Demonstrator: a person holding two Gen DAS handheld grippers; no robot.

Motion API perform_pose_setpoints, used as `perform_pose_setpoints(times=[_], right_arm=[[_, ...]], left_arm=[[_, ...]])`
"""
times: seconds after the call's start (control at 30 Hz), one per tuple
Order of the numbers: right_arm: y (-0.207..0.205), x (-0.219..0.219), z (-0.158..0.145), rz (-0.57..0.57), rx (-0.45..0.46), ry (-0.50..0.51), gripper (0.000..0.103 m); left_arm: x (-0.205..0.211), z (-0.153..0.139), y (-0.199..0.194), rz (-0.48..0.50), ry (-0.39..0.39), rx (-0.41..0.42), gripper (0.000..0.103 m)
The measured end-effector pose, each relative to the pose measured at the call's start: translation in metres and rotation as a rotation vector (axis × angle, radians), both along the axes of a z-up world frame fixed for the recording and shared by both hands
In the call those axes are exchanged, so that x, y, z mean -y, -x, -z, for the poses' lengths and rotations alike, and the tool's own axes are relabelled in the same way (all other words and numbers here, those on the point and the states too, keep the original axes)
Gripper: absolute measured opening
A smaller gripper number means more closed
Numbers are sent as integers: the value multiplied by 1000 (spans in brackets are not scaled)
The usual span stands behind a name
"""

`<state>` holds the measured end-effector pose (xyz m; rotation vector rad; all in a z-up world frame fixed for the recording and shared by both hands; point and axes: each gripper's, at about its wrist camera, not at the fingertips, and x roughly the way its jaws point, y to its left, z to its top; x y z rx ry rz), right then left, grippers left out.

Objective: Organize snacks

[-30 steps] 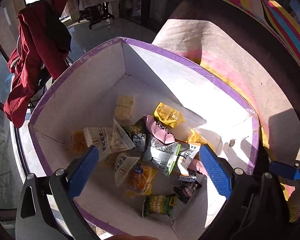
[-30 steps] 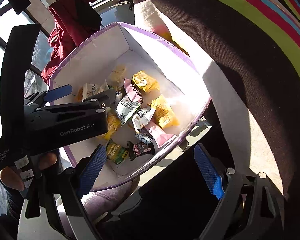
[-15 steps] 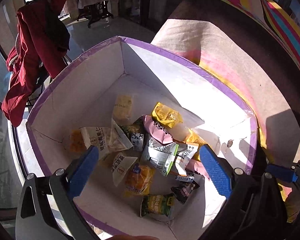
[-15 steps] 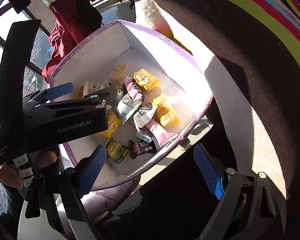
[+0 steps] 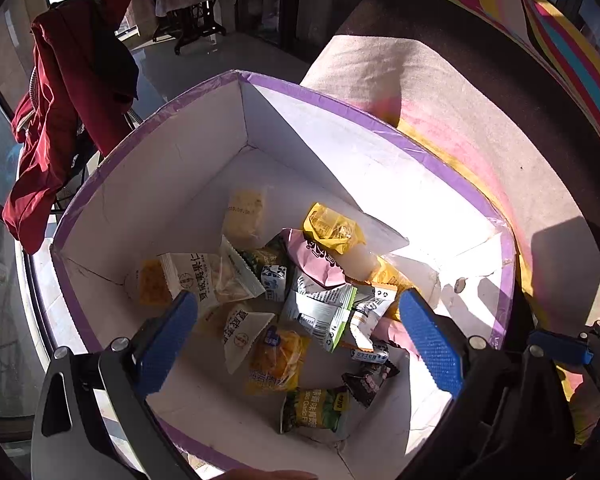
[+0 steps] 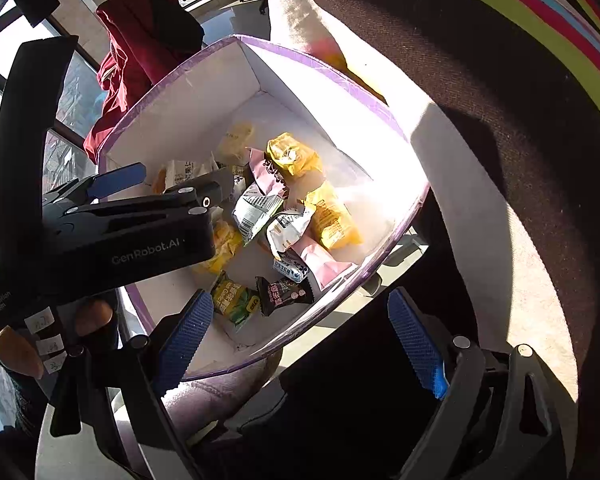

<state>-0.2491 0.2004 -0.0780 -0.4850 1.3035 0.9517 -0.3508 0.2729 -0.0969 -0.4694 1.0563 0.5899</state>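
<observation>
A white box with a purple rim [image 5: 340,100] [image 6: 320,68] holds several snack packets: a yellow one [image 5: 332,228] [image 6: 292,156], a pink one [image 5: 316,264], a silver-and-green one [image 5: 320,314] [image 6: 254,208], a green one [image 5: 316,404] [image 6: 234,298] and a small dark one [image 5: 370,376] [image 6: 284,292]. My left gripper [image 5: 298,300] [image 6: 172,178] hangs open above the pile, nothing between its blue pads. My right gripper [image 6: 300,300] is open too, over the box's near rim, and it holds nothing. One of its blue fingers [image 5: 556,346] shows at the box's right side.
The box sits beside a beige cushion [image 5: 440,128] under a striped cloth [image 5: 540,20]. A red garment [image 5: 60,100] hangs on a rack to the left, by a window. A person's fingers [image 6: 16,356] hold the left gripper's handle.
</observation>
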Motion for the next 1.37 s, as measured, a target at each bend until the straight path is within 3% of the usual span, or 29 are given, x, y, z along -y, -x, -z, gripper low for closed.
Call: perform_pose_setpoints(times=[0.93, 1.07, 1.37], right_arm=[[0, 1, 5, -1, -17, 9, 87], [-1, 2, 6, -1, -20, 9, 87], [0, 2, 6, 0, -23, 7, 87]], left_arm=[[1, 1, 1, -1, 5, -6, 101], [3, 0, 2, -5, -24, -7, 101], [1, 2, 3, -15, 7, -9, 101]])
